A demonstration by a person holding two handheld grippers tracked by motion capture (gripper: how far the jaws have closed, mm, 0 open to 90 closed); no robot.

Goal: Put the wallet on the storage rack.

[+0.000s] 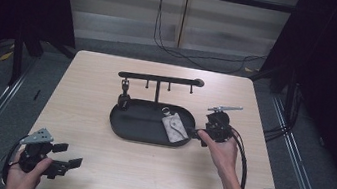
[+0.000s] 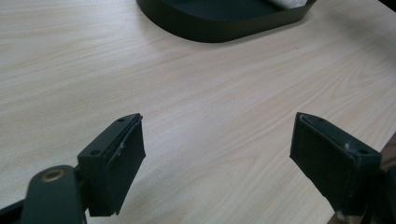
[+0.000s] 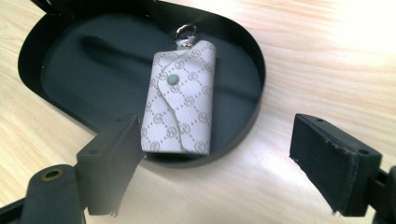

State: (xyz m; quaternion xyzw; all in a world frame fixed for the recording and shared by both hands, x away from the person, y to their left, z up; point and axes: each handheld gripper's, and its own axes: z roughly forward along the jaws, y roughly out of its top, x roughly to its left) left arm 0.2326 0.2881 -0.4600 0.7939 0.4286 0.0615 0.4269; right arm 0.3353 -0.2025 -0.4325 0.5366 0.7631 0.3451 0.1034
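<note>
- The pale grey patterned key pouch with a snap button and a metal ring [image 3: 180,100] lies flat inside the black oval tray [image 3: 70,70], at the tray's right end, ring end towards the stand; lying flat with its long edges exposed, it offers an easy side for a gripper to close on
- The right gripper [image 1: 199,133] sits at the tray's right rim, just beside the pouch; seen along its own view [image 3: 215,163], its jaws are spread wide with nothing between the pads, the pouch lying free just ahead of them; I judge this as either a fresh release or a line-up for a grasp
- The tray forms the base of a black stand with a horizontal bar and short hanging pegs [image 1: 158,79]; a small dark item [image 1: 124,99] hangs from the bar's left end, so the pegs look meant for hanging things by their rings, and the pouch's metal ring would fit that use
- The left gripper [image 1: 67,163] is held low at the near left corner of the light wooden worktop [image 1: 96,159], well apart from the tray; in its own view [image 2: 217,154] the jaws stand wide apart over bare wood, holding nothing, so it seems parked out of the way while the right hand [image 1: 220,155] works
</note>
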